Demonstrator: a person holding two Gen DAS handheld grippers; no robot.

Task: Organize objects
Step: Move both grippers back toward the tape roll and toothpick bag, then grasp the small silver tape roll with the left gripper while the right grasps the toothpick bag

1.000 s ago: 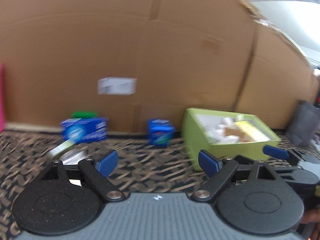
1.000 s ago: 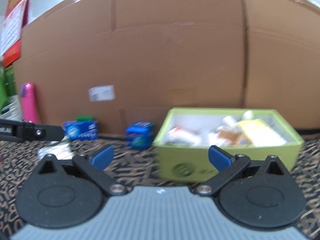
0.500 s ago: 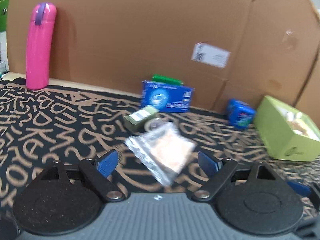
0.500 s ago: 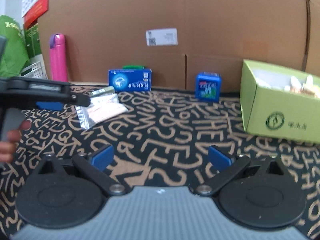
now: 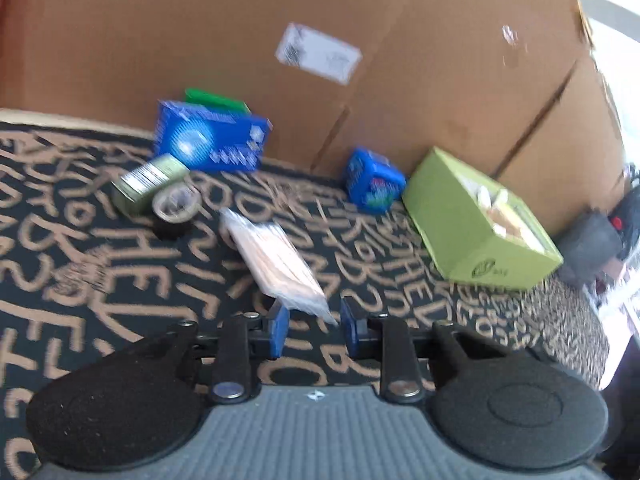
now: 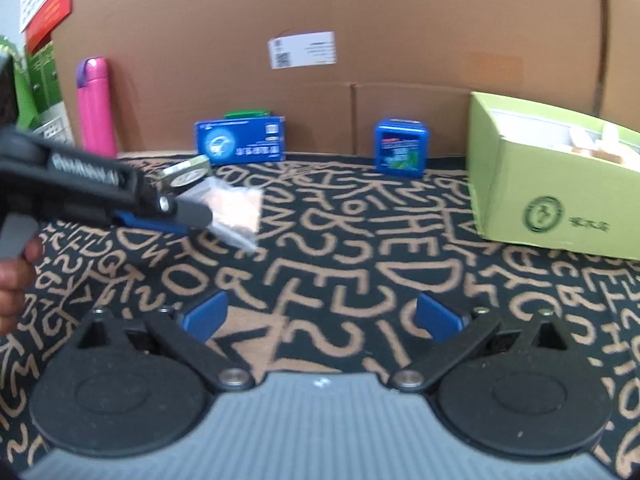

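A clear plastic packet (image 5: pixel 276 258) with tan contents lies on the patterned cloth, its near corner between my left gripper's (image 5: pixel 313 330) narrowed blue pads; whether they pinch it I cannot tell. The right wrist view shows the packet (image 6: pixel 230 210) at the left gripper's tip (image 6: pixel 188 216). My right gripper (image 6: pixel 320 316) is open and empty above the cloth. A green open box (image 6: pixel 560 196) holding several items stands at the right; it also shows in the left wrist view (image 5: pixel 480 224).
A flat blue box (image 5: pixel 212 142), a small blue box (image 5: pixel 372 186), an olive box (image 5: pixel 148 182) and a tape roll (image 5: pixel 176 204) lie near the cardboard wall (image 6: pixel 360 20). A pink bottle (image 6: pixel 96 108) stands far left.
My left gripper has moved down onto the packet and its jaws have narrowed around the packet's near corner. My right gripper has drawn slightly nearer and stays open.
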